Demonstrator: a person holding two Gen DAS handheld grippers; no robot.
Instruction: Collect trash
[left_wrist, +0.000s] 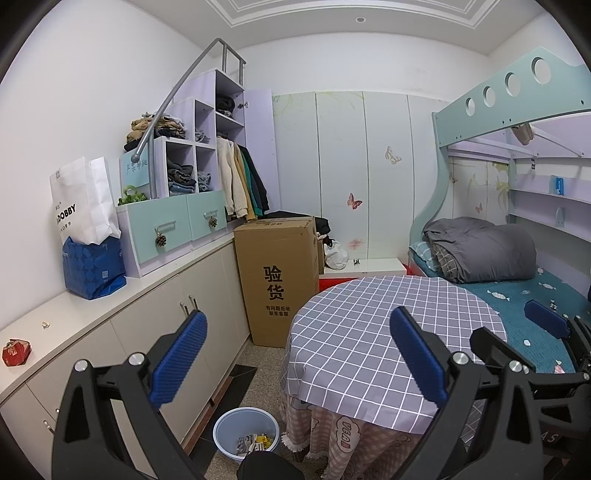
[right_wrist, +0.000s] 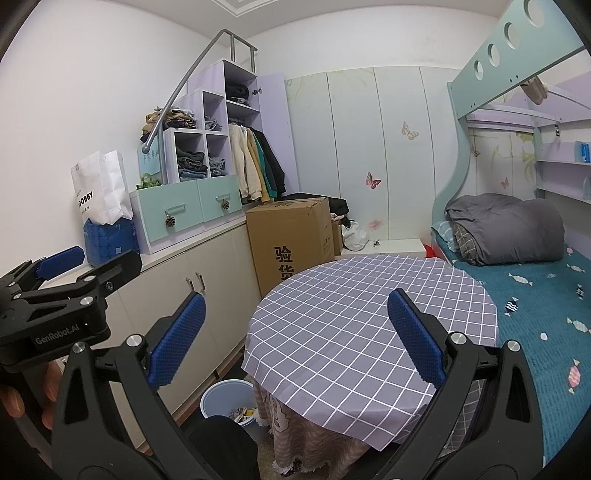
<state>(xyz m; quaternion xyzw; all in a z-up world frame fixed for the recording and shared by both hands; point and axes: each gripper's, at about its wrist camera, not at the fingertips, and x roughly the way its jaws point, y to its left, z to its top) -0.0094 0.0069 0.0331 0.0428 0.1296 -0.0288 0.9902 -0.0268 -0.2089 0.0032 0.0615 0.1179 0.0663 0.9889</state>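
Note:
A pale blue trash bin (left_wrist: 245, 434) stands on the floor beside the round table, with crumpled wrappers (left_wrist: 255, 443) inside; it also shows in the right wrist view (right_wrist: 227, 404). My left gripper (left_wrist: 297, 358) is open and empty, held above the table's left edge. My right gripper (right_wrist: 297, 339) is open and empty over the table. The left gripper also appears at the left of the right wrist view (right_wrist: 55, 295). A small red packet (left_wrist: 16, 352) and a tiny white scrap (left_wrist: 45, 325) lie on the white counter (left_wrist: 122, 301).
A round table with a grey checked cloth (left_wrist: 354, 314) fills the middle. A tall cardboard box (left_wrist: 277, 277) stands behind it. Low cabinets (left_wrist: 207, 306) line the left wall, with bags (left_wrist: 86, 229) and shelves on top. A bunk bed (left_wrist: 517, 280) is on the right.

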